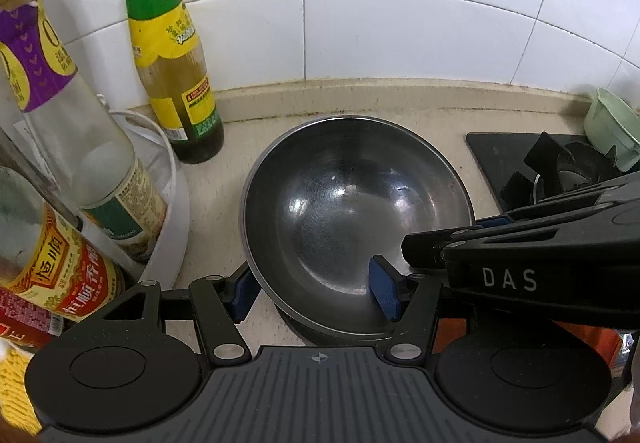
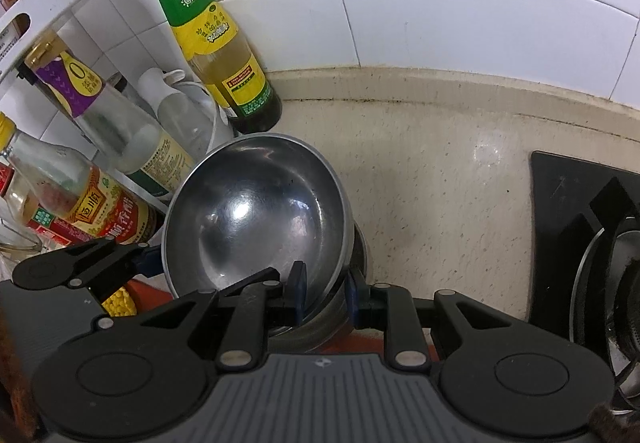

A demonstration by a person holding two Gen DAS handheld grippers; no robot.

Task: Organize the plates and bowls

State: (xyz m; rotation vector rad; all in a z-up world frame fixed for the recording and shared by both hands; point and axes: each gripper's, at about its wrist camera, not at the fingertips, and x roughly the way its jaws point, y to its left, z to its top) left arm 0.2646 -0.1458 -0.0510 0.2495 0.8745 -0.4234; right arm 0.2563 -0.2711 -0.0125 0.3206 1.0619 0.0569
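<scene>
Steel bowl: shiny, empty, tilted, nested atop a second metal bowl on the beige surface. One blue-padded finger inside the rim, one outside.

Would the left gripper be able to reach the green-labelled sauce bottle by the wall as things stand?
Probably not yet: the left gripper straddles the steel bowl's rim, and the sauce bottle stands beyond, left of the bowl.

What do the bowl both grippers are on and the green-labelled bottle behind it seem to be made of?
The bowl looks like polished metal, probably stainless steel: grey, with mirror-like highlights and faint circular brush marks. The bottle appears to be clear glass, though clear plastic is possible: liquid shows through below a glossy printed label, under a yellow cap.
</scene>
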